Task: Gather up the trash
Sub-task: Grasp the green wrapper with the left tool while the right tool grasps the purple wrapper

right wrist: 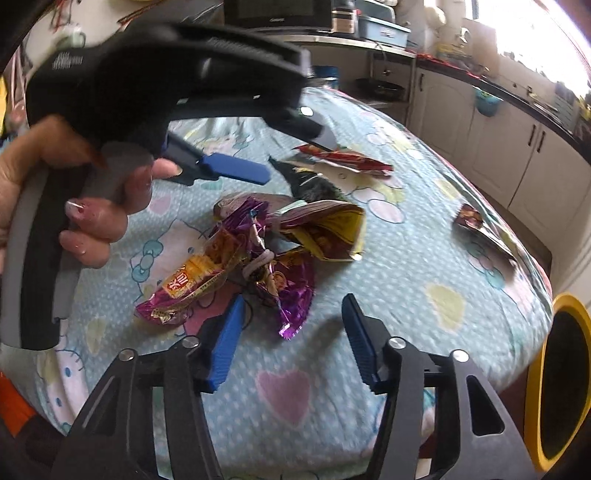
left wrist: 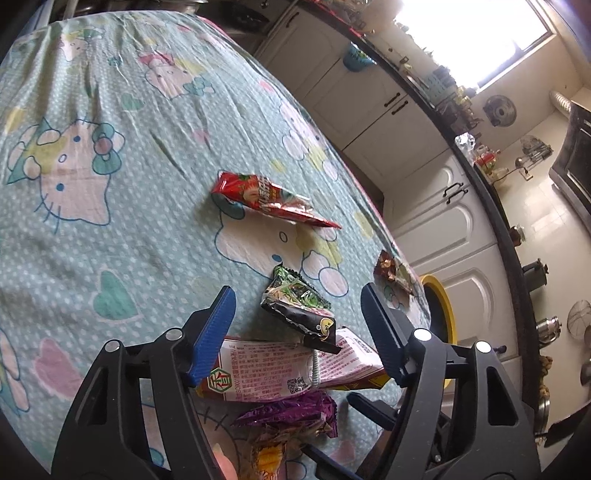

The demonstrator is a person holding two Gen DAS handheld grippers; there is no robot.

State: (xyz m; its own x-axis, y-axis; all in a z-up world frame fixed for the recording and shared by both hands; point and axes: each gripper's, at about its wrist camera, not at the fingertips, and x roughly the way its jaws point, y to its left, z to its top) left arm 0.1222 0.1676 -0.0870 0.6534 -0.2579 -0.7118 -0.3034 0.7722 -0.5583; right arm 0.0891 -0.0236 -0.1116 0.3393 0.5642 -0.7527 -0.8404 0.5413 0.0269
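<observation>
Bright daylight from a blown-out window [left wrist: 476,33] at upper right, glare there in both views. Strong fisheye bending and dark corners. Right wrist view motion-blurred; left sharper. Soft shadows under wrappers [left wrist: 275,201].

The yellow-rimmed bin [right wrist: 565,387] is cut off by the frame's right edge.
</observation>
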